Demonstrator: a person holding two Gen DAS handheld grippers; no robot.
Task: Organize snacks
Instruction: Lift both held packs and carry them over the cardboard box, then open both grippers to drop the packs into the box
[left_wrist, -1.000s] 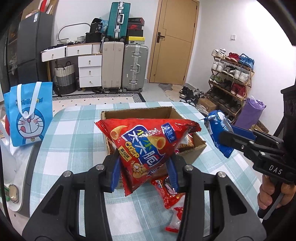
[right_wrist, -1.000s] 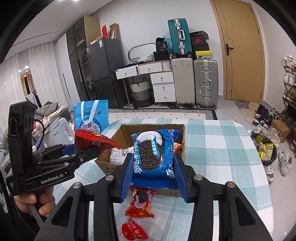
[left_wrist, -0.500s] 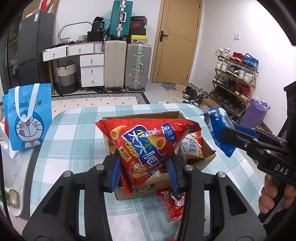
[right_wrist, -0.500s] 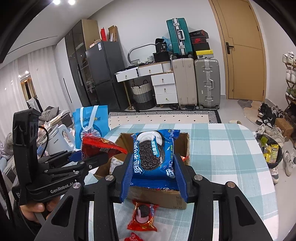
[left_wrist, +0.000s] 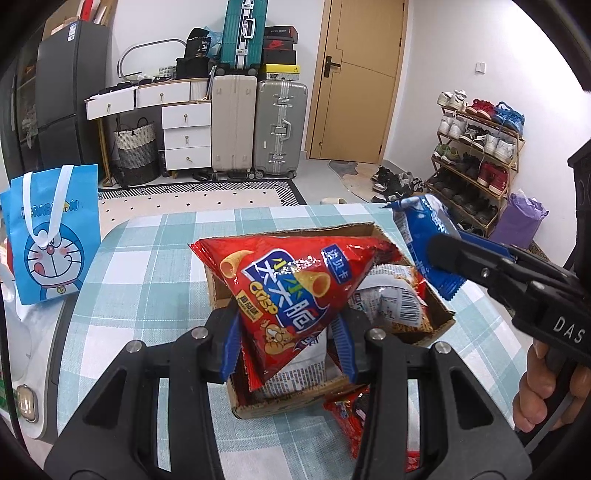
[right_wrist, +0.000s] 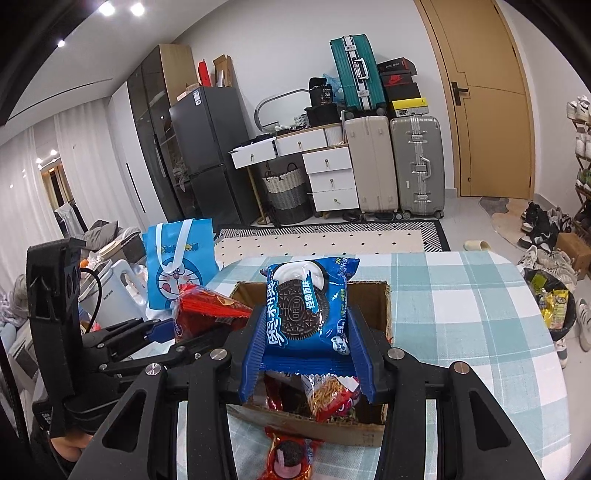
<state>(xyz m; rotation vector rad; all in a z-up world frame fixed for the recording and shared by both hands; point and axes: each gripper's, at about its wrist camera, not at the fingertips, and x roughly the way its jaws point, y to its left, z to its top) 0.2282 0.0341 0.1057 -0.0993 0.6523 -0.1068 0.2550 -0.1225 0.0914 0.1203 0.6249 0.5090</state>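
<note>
Since a second earlier both hands had carried their packets forward over the cardboard box (left_wrist: 406, 243). In the left wrist view the box had sat beyond the fingers and now lay under and just ahead of them. In the right wrist view more of its inside showed, with packets already in it.

Left gripper (left_wrist: 288, 343) was clamped narrow on the red crisp bag (left_wrist: 291, 291), pads pressing both sides of its lower corner. The bag hung over the near-left part of the box. Grip looked unchanged.

Right gripper (right_wrist: 306, 362) was clamped on the blue Oreo packet (right_wrist: 306, 310) near its bottom seam, with the packet upright over the box's near half. Grip also unchanged.

Edges: the near box wall was just below both sets of fingers. Box flaps stood up at the far side. A small red packet (right_wrist: 290, 456) lay on the checked tablecloth (right_wrist: 461, 295) touching or just beside the near wall.

Room: the two grippers were close side by side over the box, the packets near but apart. The table right of the box was bare cloth to its rounded edge. A blue cartoon bag (left_wrist: 51, 236) stood off the table's left side.
</note>
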